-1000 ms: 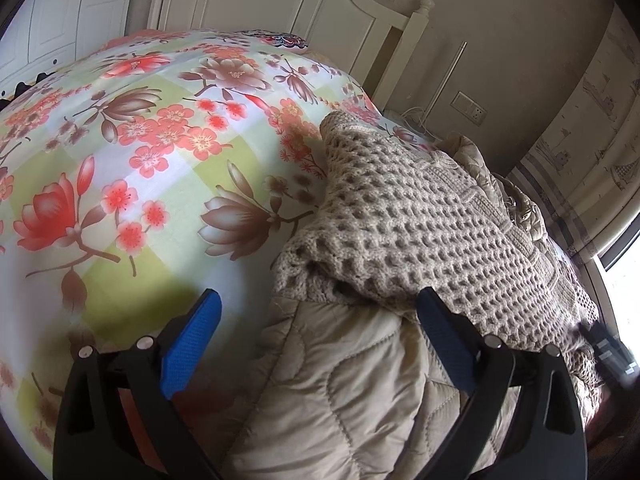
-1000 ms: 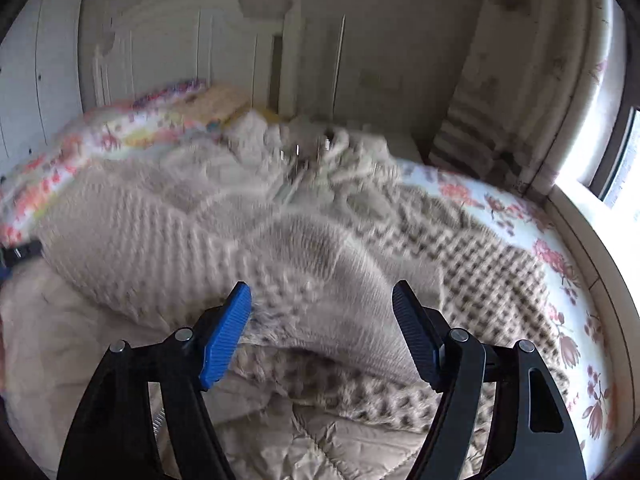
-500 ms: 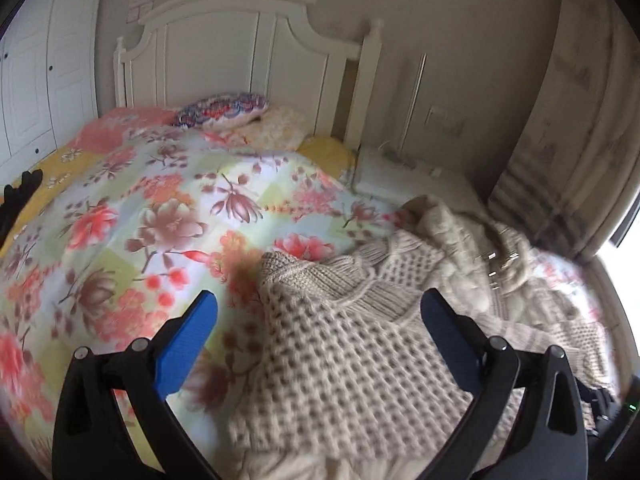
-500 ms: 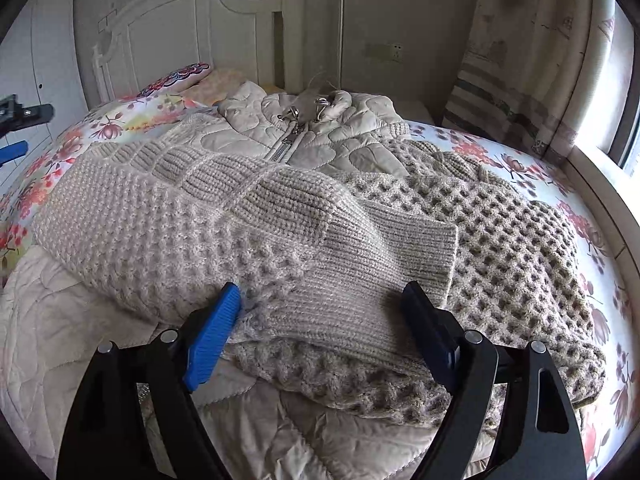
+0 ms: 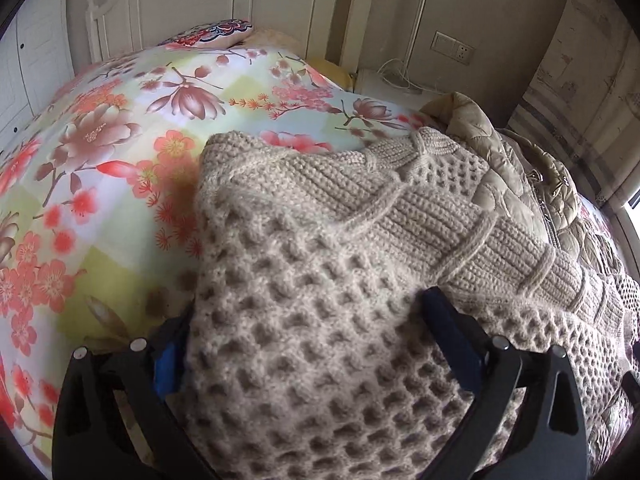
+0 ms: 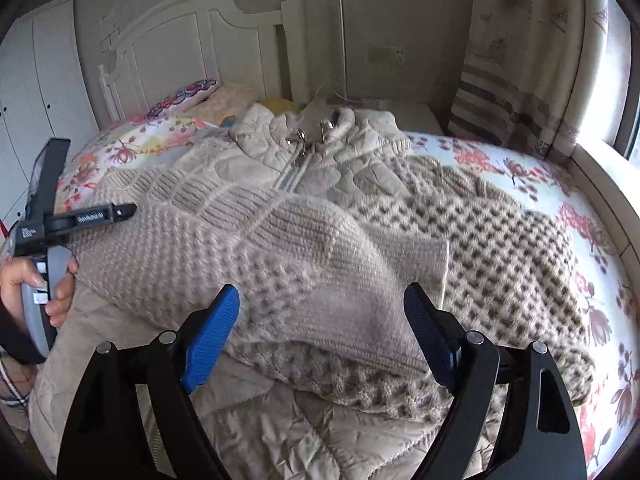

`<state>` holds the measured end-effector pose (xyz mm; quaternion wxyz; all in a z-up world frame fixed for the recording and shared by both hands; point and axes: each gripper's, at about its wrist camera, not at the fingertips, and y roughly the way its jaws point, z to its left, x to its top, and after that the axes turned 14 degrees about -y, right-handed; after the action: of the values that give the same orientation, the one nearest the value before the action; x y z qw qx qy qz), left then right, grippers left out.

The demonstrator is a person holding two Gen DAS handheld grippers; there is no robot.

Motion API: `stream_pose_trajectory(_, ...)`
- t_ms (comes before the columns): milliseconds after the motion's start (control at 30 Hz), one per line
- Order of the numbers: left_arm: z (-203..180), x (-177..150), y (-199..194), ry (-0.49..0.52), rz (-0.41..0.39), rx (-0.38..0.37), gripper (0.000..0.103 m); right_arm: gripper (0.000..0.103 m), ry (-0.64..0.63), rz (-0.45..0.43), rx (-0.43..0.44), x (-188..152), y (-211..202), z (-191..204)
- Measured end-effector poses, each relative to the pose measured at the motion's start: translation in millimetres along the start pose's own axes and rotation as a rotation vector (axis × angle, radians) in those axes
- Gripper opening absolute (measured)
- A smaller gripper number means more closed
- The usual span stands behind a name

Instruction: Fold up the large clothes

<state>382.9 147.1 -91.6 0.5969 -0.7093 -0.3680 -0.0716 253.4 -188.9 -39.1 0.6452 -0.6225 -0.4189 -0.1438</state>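
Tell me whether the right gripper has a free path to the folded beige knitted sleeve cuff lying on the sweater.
Probably yes. The right gripper is open, and the beige knitted sleeve cuff lies on top of the waffle-knit sweater just ahead of its fingers, with nothing covering it.

Black tool [image 6: 320, 332] frames, blue ribbed pads [image 6: 210, 338].

A bed with a floral bedspread [image 5: 120, 152] stands against a beige wall, its white headboard [image 6: 192, 52] carved. White wardrobe doors [image 6: 36, 92] stand at the left. A patterned curtain [image 6: 520, 60] hangs beside a bright window [image 6: 630, 60], and a wall socket [image 5: 452, 48] is nearby.
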Motion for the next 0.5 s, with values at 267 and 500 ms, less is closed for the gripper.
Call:
stream_pose_trajectory(267, -1.5, -2.4, -3.7, -0.005, -0.007, -0.002, 0.101, 0.078, -0.121, 0.081, 0.025, 51.0, 55.1, 18.2)
stream_pose_trajectory(500, -1.2, -2.3, -3.9, -0.003, -0.005, 0.0, 0.101, 0.08, -0.087, 0.121, 0.071, 40.7, 71.8, 10.9)
